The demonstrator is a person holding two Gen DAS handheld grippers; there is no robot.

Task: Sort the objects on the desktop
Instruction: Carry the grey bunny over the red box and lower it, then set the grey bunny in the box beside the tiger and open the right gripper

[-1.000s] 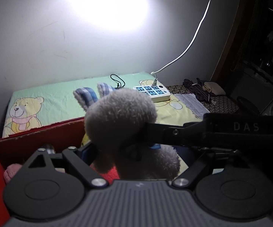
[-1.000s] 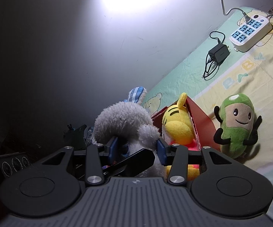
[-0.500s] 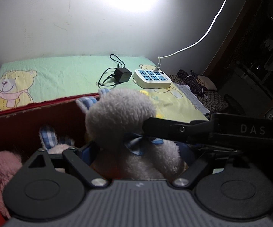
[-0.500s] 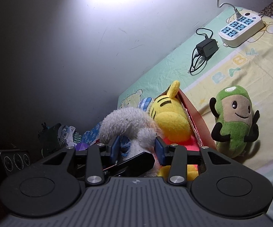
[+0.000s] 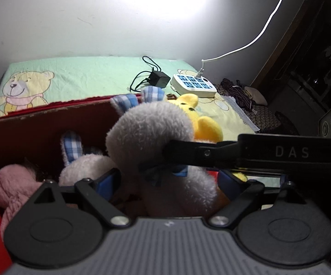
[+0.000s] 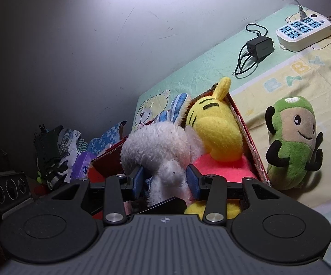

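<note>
A white plush rabbit (image 5: 149, 135) with blue checked ears and a blue bow hangs over the open red box (image 5: 46, 123). My right gripper (image 6: 166, 178) is shut on the rabbit (image 6: 156, 142) near its neck. In the left wrist view one of its black fingers (image 5: 188, 151) reaches in from the right. My left gripper (image 5: 167, 180) stands wide around the rabbit's body, with a gap showing at the left pad. In the box lie a yellow striped plush (image 6: 213, 128), a second white rabbit (image 5: 82, 167) and a pink plush (image 5: 11, 183).
A green plush (image 6: 291, 142) stands on the bear-print cloth just right of the red box (image 6: 245, 128). A white power strip (image 6: 303, 32) and a black charger (image 6: 259, 47) with its cable lie near the wall. Clothes are piled at the left.
Both grippers have carried the rabbit down and over the red box. The box's inside, with the pink plush and the second rabbit, has come into view.
</note>
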